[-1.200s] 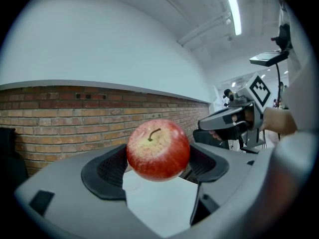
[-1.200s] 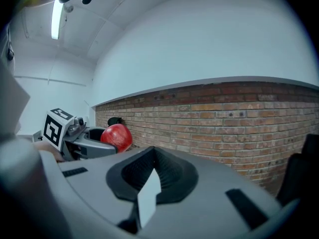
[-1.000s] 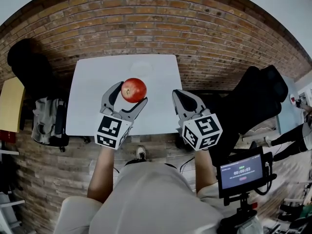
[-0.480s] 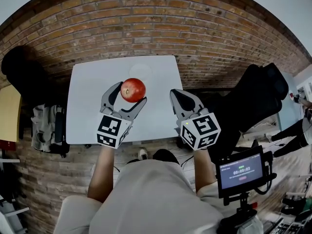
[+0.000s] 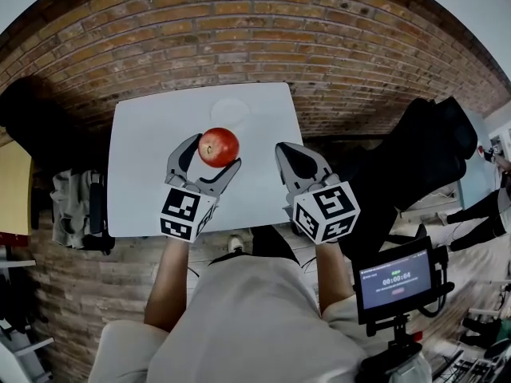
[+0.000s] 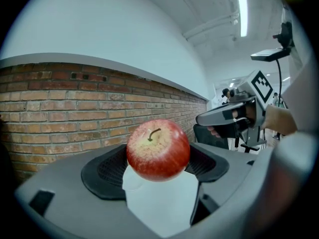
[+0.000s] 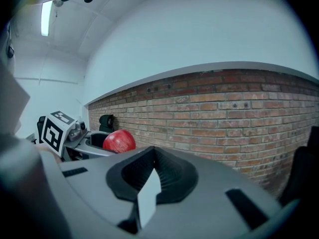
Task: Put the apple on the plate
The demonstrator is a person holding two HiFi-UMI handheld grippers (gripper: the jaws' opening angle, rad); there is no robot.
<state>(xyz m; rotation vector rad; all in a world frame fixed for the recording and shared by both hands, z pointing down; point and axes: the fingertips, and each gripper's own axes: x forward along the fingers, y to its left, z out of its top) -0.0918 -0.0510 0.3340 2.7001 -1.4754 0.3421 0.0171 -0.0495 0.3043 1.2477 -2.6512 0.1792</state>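
Note:
A red apple is held above the white table, with my left gripper shut on it. In the left gripper view the apple sits between the two dark pads with its stem up. A white plate lies on the table's far side, just beyond the apple and faint against the tabletop. My right gripper hovers over the table's right edge, shut and empty. In the right gripper view its jaws meet with only a thin sliver between them, and the apple shows off to the left.
A brick floor surrounds the table. A dark chair with bags stands at the left, and a black backpack lies at the right. A small monitor on a stand is at the lower right.
The right gripper has drifted slightly left, toward the table. The left gripper keeps the apple in nearly the same place.

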